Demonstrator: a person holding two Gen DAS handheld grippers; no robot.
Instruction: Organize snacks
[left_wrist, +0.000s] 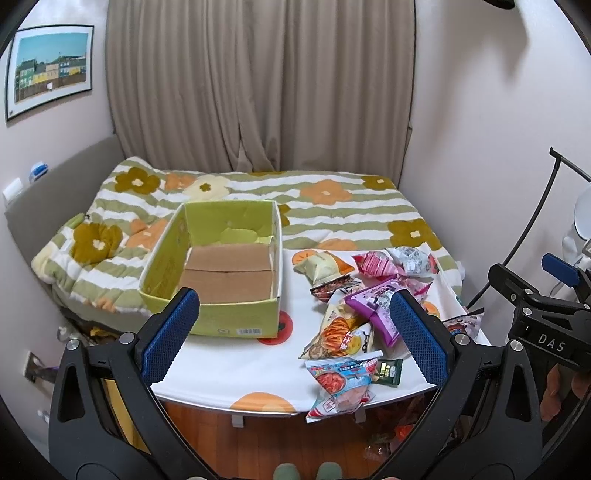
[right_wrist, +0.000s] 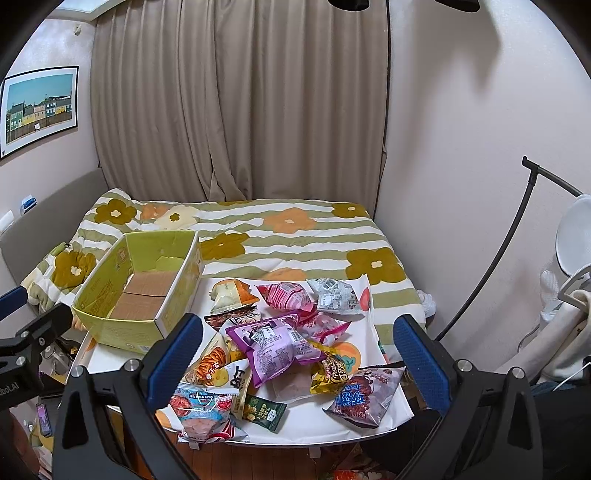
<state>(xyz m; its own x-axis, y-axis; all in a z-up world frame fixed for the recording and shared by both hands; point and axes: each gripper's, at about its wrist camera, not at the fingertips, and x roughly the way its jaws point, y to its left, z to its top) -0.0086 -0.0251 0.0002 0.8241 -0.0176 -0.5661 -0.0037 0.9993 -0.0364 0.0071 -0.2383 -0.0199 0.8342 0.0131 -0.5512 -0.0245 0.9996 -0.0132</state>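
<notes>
Bedside table (right_wrist: 332, 424) has green box (left_wrist: 218, 266) empty, snack pile (right_wrist: 280, 343) just right of it, unsorted; left gripper (left_wrist: 295, 332) and right gripper (right_wrist: 295, 354) spread wide, holding nothing, staged for first pick

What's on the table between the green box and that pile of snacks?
Nothing: in the left wrist view a bare strip of white tablecloth separates the green cardboard box from the snack pile.

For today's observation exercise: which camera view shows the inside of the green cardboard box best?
The left wrist view: the green cardboard box sits near and central, its brown floor bare and fully visible. In the right wrist view the box lies off to the left, smaller and angled, showing less floor.
</notes>
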